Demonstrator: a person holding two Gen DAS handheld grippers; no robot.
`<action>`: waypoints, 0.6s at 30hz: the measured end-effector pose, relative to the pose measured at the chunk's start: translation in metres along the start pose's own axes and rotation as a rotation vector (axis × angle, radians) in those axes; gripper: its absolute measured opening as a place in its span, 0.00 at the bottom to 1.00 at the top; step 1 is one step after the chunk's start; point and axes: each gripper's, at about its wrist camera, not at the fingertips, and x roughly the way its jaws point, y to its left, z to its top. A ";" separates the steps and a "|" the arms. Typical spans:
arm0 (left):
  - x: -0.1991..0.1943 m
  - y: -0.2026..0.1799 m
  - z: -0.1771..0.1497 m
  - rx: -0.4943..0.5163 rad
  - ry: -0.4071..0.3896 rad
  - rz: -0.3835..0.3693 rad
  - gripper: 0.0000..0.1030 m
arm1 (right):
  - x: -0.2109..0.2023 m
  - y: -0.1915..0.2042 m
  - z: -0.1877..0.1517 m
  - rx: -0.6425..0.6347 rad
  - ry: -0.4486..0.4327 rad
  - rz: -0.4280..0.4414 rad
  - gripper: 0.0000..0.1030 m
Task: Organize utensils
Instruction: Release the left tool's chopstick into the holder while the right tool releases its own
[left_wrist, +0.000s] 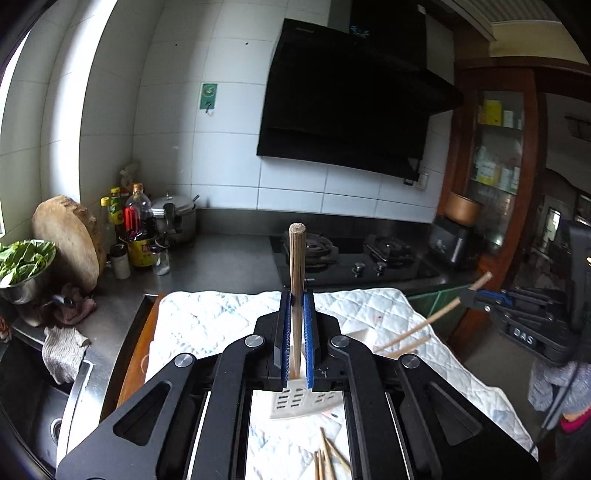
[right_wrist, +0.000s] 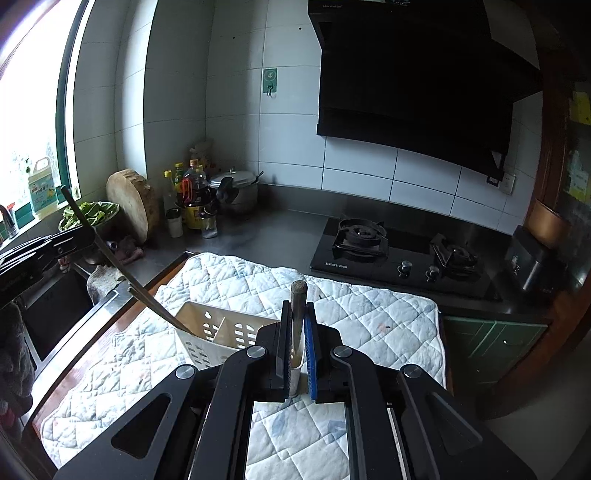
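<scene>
Left gripper (left_wrist: 295, 332) clamped on a pair of wooden chopsticks (left_wrist: 296, 266), held upright between the blue pads, tips going down toward the white slotted utensil holder (left_wrist: 295, 400) right below. Gripper tilted a bit downward, above the quilted white mat (left_wrist: 207, 317). Loose chopsticks (left_wrist: 325, 461) lie on the mat nearest the camera.

Right gripper (right_wrist: 298, 343) also squeezed tight on its own chopsticks (right_wrist: 297, 306), upright, lower ends at the right end of the utensil holder (right_wrist: 207, 325). Pitched down more steeply. From this view the left gripper (right_wrist: 74, 240) sits at the left with its chopsticks slanting down into the holder's left compartment.

Beyond the mat: steel counter (right_wrist: 266, 229), gas stove (right_wrist: 399, 251), bottles (left_wrist: 138, 229), round chopping board (left_wrist: 66, 240), black range hood (left_wrist: 343, 103).
</scene>
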 end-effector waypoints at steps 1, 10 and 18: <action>0.005 0.002 -0.001 -0.009 0.006 0.004 0.05 | 0.005 0.000 0.000 -0.001 0.011 0.003 0.06; 0.054 0.015 -0.022 -0.043 0.128 -0.003 0.05 | 0.043 0.005 -0.011 -0.005 0.107 0.018 0.06; 0.071 0.022 -0.036 -0.053 0.186 -0.021 0.07 | 0.062 0.004 -0.024 0.012 0.144 0.017 0.07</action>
